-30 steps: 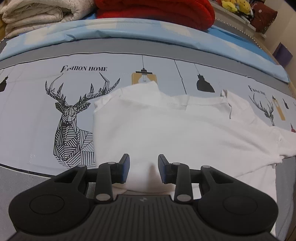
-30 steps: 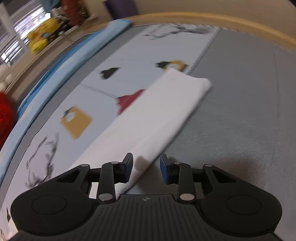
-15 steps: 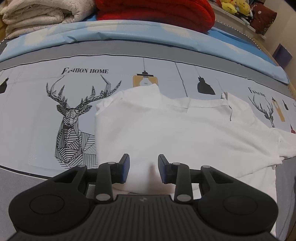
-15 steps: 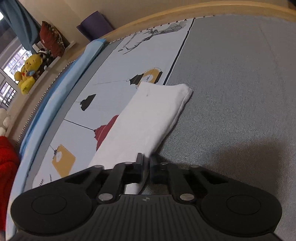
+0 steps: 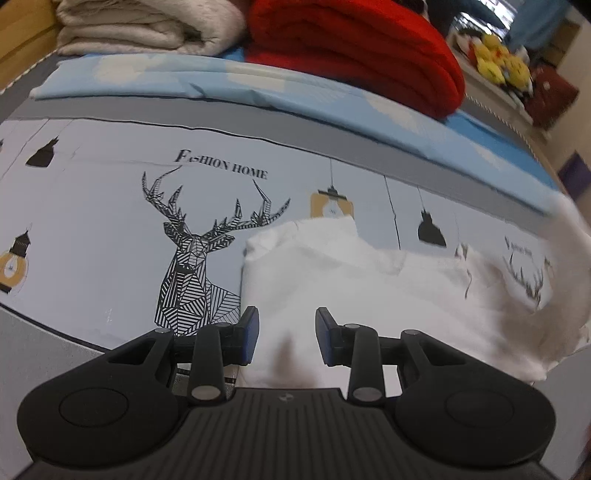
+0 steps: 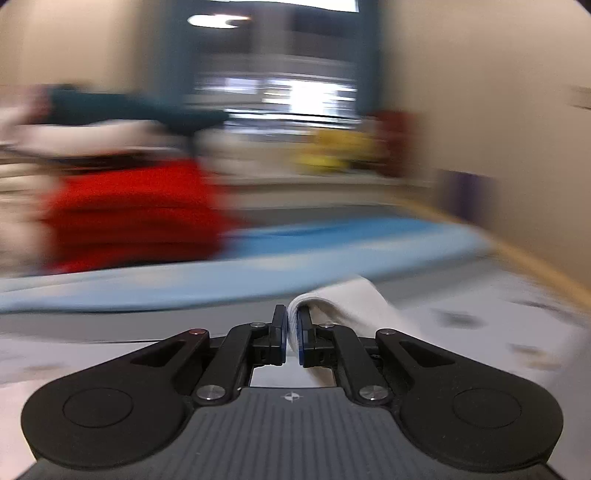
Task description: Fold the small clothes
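Far left, resting on the bed: a cream folded quilt (image 5: 147,26), and just right of it a thick red folded blanket (image 5: 354,48), both sitting on a light blue sheet (image 5: 229,85) along the far edge. Nearer, spreading across the scene: a pale bedspread (image 5: 92,206) printed with a black geometric deer (image 5: 199,251) and hanging lamps.

Near centre, hovering low over the cloth: the left gripper (image 5: 286,334), black with blue pads, jaws standing apart, released, gripping nothing, though white cloth is lying between and beneath them.

Lying right of the deer and reaching toward the right edge: a small white cotton garment (image 5: 369,295), flat on the bedspread, its far right part lifting off the bed and blurring in the air.

In the right wrist view, heavily blurred: the right gripper (image 6: 291,334), clenched tight and grasping a fold of that white garment, the cloth looping out from between the pads and trailing away to the right. Beyond, smeared shapes of the red blanket, the blue sheet and yellow soft toys (image 6: 332,151).
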The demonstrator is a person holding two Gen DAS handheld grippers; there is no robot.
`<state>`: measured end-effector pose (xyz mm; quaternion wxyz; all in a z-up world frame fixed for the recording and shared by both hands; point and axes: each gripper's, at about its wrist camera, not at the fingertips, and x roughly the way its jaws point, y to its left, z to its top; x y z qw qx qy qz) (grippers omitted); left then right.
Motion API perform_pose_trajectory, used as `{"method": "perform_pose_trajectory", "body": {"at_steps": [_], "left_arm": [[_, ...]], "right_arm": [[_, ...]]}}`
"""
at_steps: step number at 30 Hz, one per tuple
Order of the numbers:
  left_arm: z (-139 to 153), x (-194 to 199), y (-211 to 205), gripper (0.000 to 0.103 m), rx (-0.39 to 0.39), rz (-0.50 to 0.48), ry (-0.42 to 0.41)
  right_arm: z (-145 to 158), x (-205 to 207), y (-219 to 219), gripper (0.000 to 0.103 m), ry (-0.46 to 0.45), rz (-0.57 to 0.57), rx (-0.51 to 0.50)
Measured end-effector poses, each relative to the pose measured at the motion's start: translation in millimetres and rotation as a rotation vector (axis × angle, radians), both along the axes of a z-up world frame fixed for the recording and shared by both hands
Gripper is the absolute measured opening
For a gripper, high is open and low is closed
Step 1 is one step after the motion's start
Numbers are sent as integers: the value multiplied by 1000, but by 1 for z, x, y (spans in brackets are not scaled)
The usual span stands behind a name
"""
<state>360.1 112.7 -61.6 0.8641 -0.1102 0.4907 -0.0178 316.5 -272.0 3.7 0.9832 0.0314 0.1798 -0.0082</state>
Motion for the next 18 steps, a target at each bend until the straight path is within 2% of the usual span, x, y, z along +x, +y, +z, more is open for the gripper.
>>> {"method": "perform_pose_trajectory", "body": {"at_steps": [1, 3, 5, 6, 8, 10, 13, 15, 18], "left_arm": [[0, 0, 2, 37, -8, 9, 0], [0, 1, 4, 37, -16, 17, 2], [-1, 1, 6, 37, -25, 23, 9], [-2, 1, 8, 37, -32, 28, 12], [-4, 1, 10, 37, -49, 40, 17], [-8, 2, 10, 37, -73, 44, 26], [-20, 3, 4, 36, -119, 34, 46], [-31, 4, -3, 36, -136, 24, 73], [-49, 6, -10, 36, -147, 12, 109]], "right_arm": [[-3, -4, 32, 6, 31, 90, 17], [-20, -9, 82, 6, 164, 257, 61], [-39, -13, 109, 6, 347, 360, 129], [-44, -15, 113, 6, 404, 380, 144], [-43, -19, 112, 11, 466, 355, 118], [-38, -18, 101, 27, 497, 301, 99], [-39, -14, 67, 32, 516, 208, 157], [-53, -17, 46, 32, 517, 154, 207], [-76, -12, 26, 34, 612, 35, 239]]}}
